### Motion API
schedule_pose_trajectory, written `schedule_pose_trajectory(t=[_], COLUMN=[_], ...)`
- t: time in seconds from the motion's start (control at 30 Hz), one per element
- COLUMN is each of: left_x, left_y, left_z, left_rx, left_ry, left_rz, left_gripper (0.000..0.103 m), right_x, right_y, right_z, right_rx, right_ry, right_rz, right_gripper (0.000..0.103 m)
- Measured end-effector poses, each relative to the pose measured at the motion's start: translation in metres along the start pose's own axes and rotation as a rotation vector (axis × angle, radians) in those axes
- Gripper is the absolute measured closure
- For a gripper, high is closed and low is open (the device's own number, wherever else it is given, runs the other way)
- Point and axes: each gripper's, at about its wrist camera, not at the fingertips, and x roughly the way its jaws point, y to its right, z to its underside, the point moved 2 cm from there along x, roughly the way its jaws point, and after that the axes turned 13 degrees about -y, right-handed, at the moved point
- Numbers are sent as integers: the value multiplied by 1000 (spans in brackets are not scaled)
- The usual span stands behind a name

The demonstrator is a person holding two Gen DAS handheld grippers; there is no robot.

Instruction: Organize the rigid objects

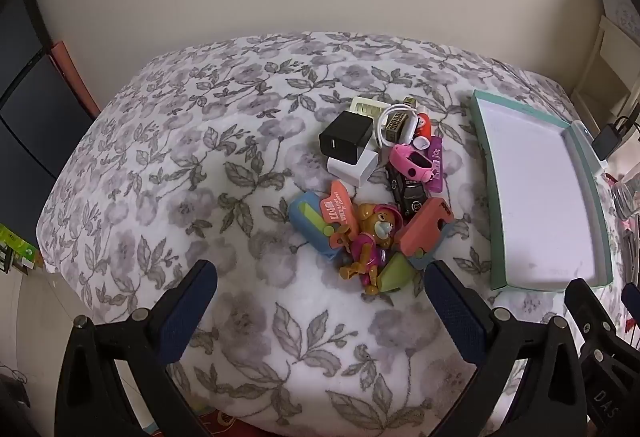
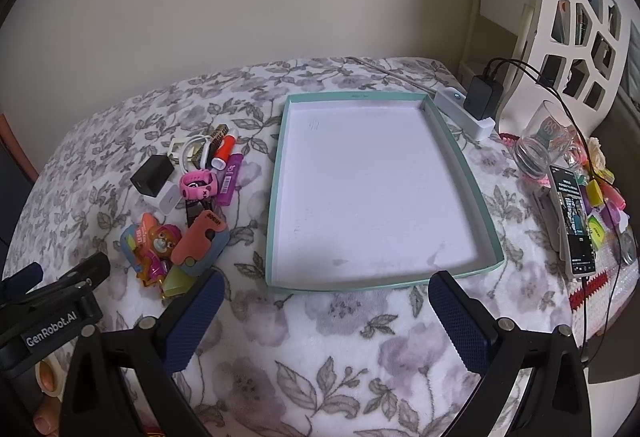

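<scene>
Two grippers wide open over bed, nothing held

Both point steeply down at flowered blanket (image 1: 168, 165). Left gripper (image 1: 320, 301): jaws spread full, nothing between them, only blanket below. Right gripper (image 2: 326, 311): same, jaws apart, hanging just off near rim of tray (image 2: 276, 197).

Tray: teal walls, white floor, nothing in it. Sits toward right edge of bed, far rim close to wall.

Pile (image 1: 372, 193) of small items lies mid-bed, just left of tray, not touching it. Far end of pile: black charger (image 1: 346, 137) resting on white charger (image 1: 352, 165), white cable (image 1: 396, 123) coiled beside them, red-white tube (image 2: 225, 149) behind. Middle: pink watch (image 1: 412, 161), purple tube (image 1: 437, 165) touching it, dark toy car (image 1: 408, 193). Near end: dog figure (image 1: 370, 241) in pink, blue case (image 1: 312, 229) at its left, coral piece (image 1: 426, 229) at its right, green wedge (image 1: 394, 275) nearest left gripper's right finger.

Right edge of bed, past tray: phone (image 2: 574, 221) screen lit, glass (image 2: 540, 145), black adapter (image 2: 484, 95) plugged into white strip (image 2: 464, 113).

Fingertip (image 2: 46, 377) visible at lower left of right view, under left gripper body.
</scene>
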Motion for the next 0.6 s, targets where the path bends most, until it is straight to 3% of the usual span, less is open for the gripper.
schedule_pose_trajectory(t=[0.6], left_x=[0], left_y=[0], left_z=[0], left_rx=[0], left_ry=[0], left_rz=[1], left_gripper=[0], right_x=[1], right_y=[0], right_z=[0], right_rx=[1], right_ry=[-3], right_rz=[0], right_gripper=[0])
